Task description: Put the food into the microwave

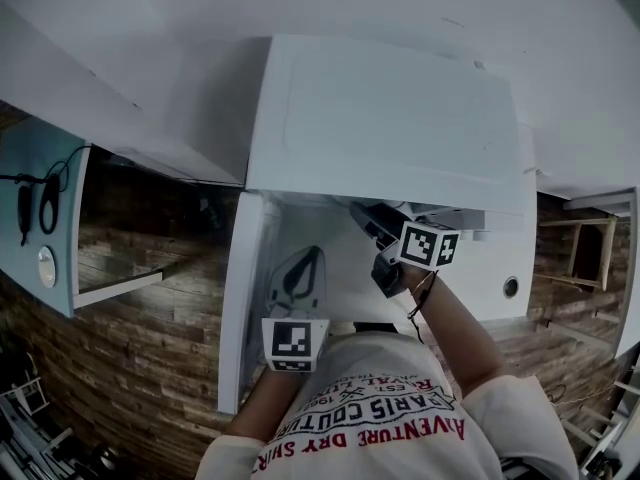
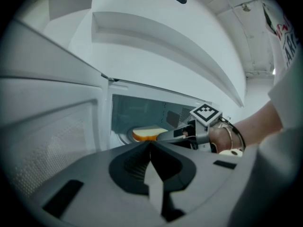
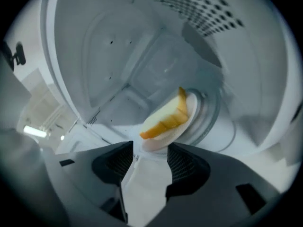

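A slice of bread (image 3: 165, 119) with a brown crust lies on a small white plate (image 3: 190, 109), which rests on the turntable inside the white microwave (image 1: 390, 128). My right gripper (image 3: 150, 148) reaches into the cavity and is open; the plate's near rim sits just at the gap between its pads, which do not press on it. From the left gripper view the bread (image 2: 149, 134) and the right gripper (image 2: 163, 136) show through the opening. My left gripper (image 2: 150, 144) hangs in front of the microwave, beside the open door (image 1: 240, 298), shut with nothing seen between its pads.
The door (image 2: 52, 141) swings out to the left, its mesh window facing me. The glass turntable (image 3: 215, 126) and vent holes (image 3: 203, 13) line the cavity. A shelf (image 1: 120, 288) and wood-panelled wall (image 1: 130, 368) stand to the left; the person's printed shirt (image 1: 380, 418) fills the bottom.
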### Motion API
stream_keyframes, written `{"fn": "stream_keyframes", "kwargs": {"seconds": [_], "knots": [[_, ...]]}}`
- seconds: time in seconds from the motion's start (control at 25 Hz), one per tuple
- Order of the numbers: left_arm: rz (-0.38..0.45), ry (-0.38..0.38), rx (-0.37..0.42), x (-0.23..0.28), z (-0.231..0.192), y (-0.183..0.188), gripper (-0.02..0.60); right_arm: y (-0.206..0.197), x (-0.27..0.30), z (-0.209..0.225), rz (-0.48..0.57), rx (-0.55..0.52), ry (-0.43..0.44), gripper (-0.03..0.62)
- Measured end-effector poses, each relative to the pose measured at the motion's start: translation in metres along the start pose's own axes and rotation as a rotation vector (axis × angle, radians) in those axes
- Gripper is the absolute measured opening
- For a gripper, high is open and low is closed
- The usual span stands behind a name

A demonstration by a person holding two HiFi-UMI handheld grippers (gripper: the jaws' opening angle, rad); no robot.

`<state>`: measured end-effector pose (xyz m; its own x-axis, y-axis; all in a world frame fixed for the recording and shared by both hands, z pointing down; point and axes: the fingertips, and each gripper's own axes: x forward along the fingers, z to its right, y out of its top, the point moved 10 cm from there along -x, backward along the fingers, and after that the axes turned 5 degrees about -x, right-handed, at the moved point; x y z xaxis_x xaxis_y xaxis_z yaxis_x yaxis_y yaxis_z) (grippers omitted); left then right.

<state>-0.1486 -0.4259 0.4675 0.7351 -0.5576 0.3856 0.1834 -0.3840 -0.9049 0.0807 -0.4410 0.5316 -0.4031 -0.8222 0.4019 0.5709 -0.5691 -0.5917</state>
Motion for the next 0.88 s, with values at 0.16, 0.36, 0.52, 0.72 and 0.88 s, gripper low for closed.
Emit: {"fn": "stream_keyframes", "kwargs": {"seconds": [0.16,0.36,0.52,0.72,0.88], "knots": [[0.007,-0.002,-0.003,-0.001,-0.002,0.001,0.008,0.006,0.004,-0.013,-0.256,-0.359,-0.09,0.218],[0.013,-0.008,-0.008,0.0,-0.001,0.004,0.008,0.002,0.01,-0.014,-0.447,-0.51,-0.156,0.216],[0.011,-0.009,-0.005,0.0,-0.002,0.005,0.008,-0.001,0.009,-0.012,-0.483,-0.57,-0.232,0.209],[0.0,-0.003,-0.006,-0.002,-0.003,0.002,0.008,-0.004,0.005,-0.009,-0.464,-0.549,-0.254,0.196],[-0.002,-0.005,-0.043,-0.002,-0.002,0.003,0.008,-0.01,-0.009,-0.016,-0.361,-0.53,-0.269,0.118]]}}
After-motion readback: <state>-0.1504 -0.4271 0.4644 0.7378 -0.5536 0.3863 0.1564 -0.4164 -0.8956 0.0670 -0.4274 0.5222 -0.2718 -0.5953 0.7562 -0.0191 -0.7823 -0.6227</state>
